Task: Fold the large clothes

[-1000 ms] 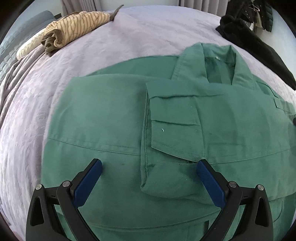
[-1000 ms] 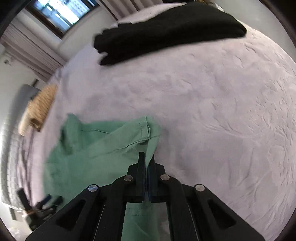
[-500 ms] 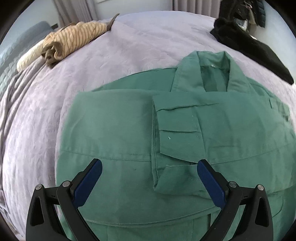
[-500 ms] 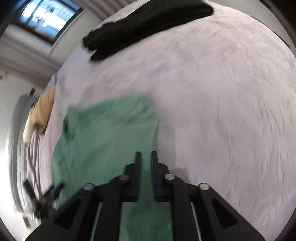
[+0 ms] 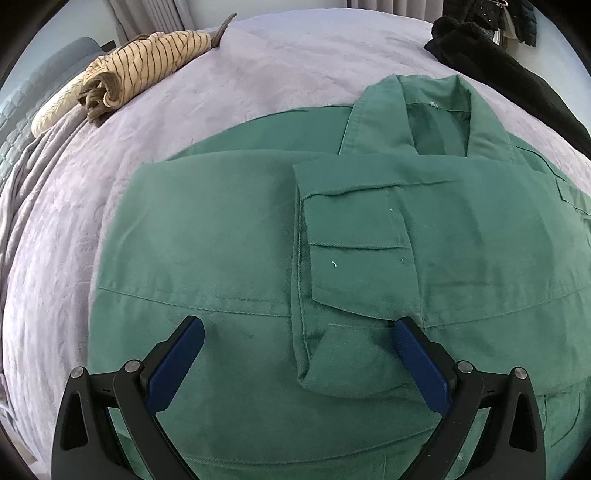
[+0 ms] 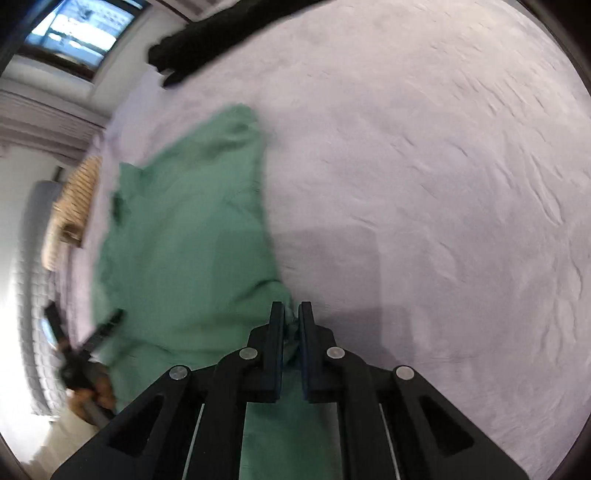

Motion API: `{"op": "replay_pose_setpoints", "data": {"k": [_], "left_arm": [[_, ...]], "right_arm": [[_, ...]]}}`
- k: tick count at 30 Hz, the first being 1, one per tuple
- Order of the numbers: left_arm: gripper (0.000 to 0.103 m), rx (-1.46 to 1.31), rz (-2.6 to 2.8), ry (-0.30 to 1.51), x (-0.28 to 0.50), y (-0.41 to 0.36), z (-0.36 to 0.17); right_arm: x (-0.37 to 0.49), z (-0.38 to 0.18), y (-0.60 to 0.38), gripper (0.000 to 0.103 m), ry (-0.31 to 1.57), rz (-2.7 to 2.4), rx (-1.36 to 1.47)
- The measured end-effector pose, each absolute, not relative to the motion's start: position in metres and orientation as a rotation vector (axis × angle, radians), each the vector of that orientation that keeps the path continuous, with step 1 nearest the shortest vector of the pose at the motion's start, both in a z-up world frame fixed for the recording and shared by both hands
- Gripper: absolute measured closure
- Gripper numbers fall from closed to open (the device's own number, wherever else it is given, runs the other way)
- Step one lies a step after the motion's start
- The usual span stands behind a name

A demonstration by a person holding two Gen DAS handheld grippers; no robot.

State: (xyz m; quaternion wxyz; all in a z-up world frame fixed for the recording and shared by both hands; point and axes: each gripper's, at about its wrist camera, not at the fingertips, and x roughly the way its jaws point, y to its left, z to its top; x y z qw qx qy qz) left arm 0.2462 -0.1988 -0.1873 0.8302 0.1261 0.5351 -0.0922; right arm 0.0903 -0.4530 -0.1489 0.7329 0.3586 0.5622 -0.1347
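A: Green jacket (image 5: 229, 236), left wrist view: it lies spread on a lilac bed cover (image 5: 280, 74), collar (image 5: 436, 110) toward the far side, one sleeve (image 5: 354, 258) folded across the chest. Where is the left gripper (image 5: 295, 347)?

B: Above the lower part of the jacket, pointing steeply down. Its two blue pads (image 5: 177, 362) stand wide apart, released, with nothing clamped between them; the cuff end of the folded sleeve lies between them in the picture.

A: Other items in this view?

B: A rolled striped garment (image 5: 147, 66) at the far left of the bed; a black garment (image 5: 509, 74) at the far right edge.

A: Right wrist view: same jacket (image 6: 192, 236)?

B: Yes, blurred, occupying the left half of the bed cover (image 6: 443, 184). The right gripper (image 6: 291, 325) is clenched on a bunched edge of the green fabric, which shows in the narrow gap between its black fingers (image 6: 275, 332). Its jaws have just been closing, and cloth is now between them.

A: Background?

B: The black garment (image 6: 207, 48) at the top, a window (image 6: 74, 33) at upper left, the striped garment (image 6: 77, 199) at the left edge, and the left gripper (image 6: 88, 339) at lower left, too blurred to read.
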Motion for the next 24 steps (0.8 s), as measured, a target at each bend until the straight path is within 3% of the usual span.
{"op": "replay_pose_setpoints", "data": {"k": [2, 5, 12, 18, 24], "left_arm": [[0.000, 0.268, -0.190, 1.144, 0.246, -0.196, -0.183], [0.019, 0.274, -0.211, 1.126, 0.243, -0.185, -0.166], [0.020, 0.257, -0.348, 1.131, 0.228, -0.185, -0.144], [0.019, 0.206, -0.294, 1.206, 0.238, -0.183, -0.183], [0.019, 0.230, -0.286, 1.184, 0.230, -0.162, -0.161]], "right_arm": [[0.085, -0.153, -0.458, 0.103, 1.242, -0.323, 0.812], [0.078, -0.138, -0.458, 0.103, 1.203, -0.347, 0.837], [0.099, -0.095, -0.423, 0.102, 1.121, -0.234, 0.659], [0.124, -0.154, -0.415, 0.103, 1.253, -0.250, 0.644], [0.101, -0.142, -0.434, 0.101, 1.207, -0.260, 0.727]]}}
